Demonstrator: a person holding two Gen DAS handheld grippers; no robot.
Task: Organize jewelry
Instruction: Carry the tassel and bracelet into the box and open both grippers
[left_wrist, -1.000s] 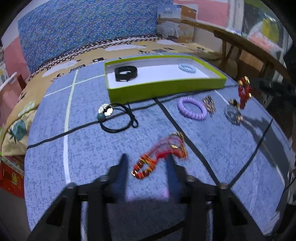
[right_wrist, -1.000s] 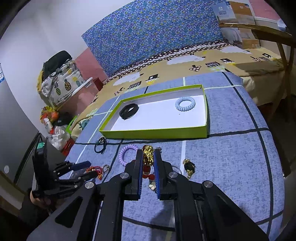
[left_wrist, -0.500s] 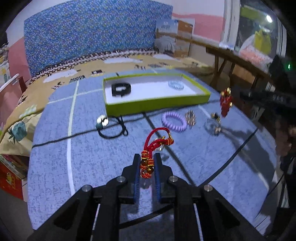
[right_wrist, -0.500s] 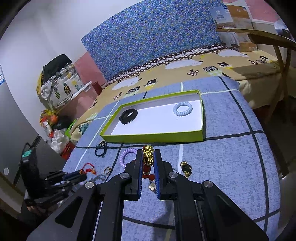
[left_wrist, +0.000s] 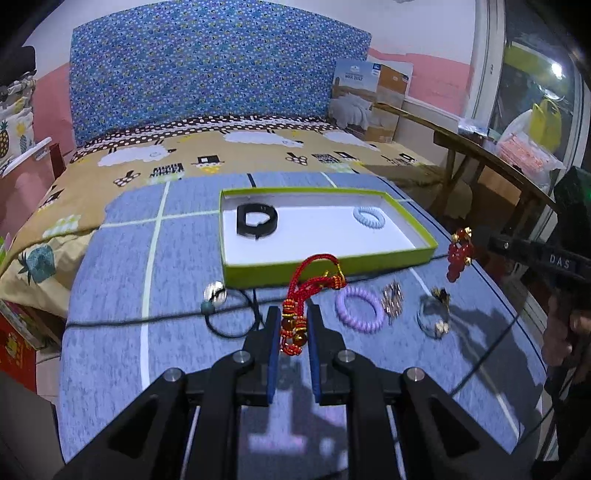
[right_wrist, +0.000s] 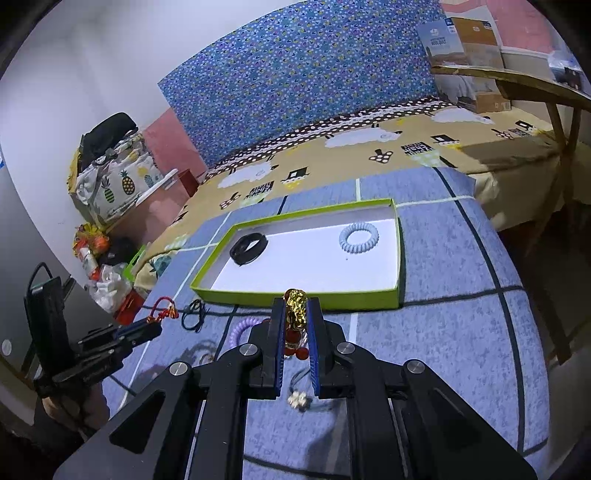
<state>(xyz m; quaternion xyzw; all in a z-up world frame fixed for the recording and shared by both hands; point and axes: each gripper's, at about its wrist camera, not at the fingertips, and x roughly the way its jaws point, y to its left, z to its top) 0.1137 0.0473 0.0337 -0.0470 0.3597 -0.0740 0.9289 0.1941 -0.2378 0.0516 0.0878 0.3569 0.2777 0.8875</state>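
Note:
My left gripper (left_wrist: 291, 314) is shut on a red cord bracelet (left_wrist: 308, 288) with red and gold beads, held above the blue cloth in front of the green tray (left_wrist: 332, 264). My right gripper (right_wrist: 295, 306) is shut on a gold and red bead bracelet (right_wrist: 295, 314), held above the cloth near the tray's front wall (right_wrist: 295, 295); it also shows in the left wrist view (left_wrist: 458, 254). The tray holds a black band (left_wrist: 256, 220) and a pale blue coil hair tie (left_wrist: 368, 218).
On the cloth lie a purple coil hair tie (left_wrist: 360, 309), a black cord necklace with a silver pendant (left_wrist: 216, 293), a small gold piece (left_wrist: 392, 299) and a clear bracelet (left_wrist: 432, 318). A bed (left_wrist: 258, 155) lies behind and a wooden table (left_wrist: 491, 155) stands to the right.
My left gripper closed on the red cord bracelet and lifted it off the cloth. My right gripper stayed shut on the gold and red bracelet and moved a little toward the tray.

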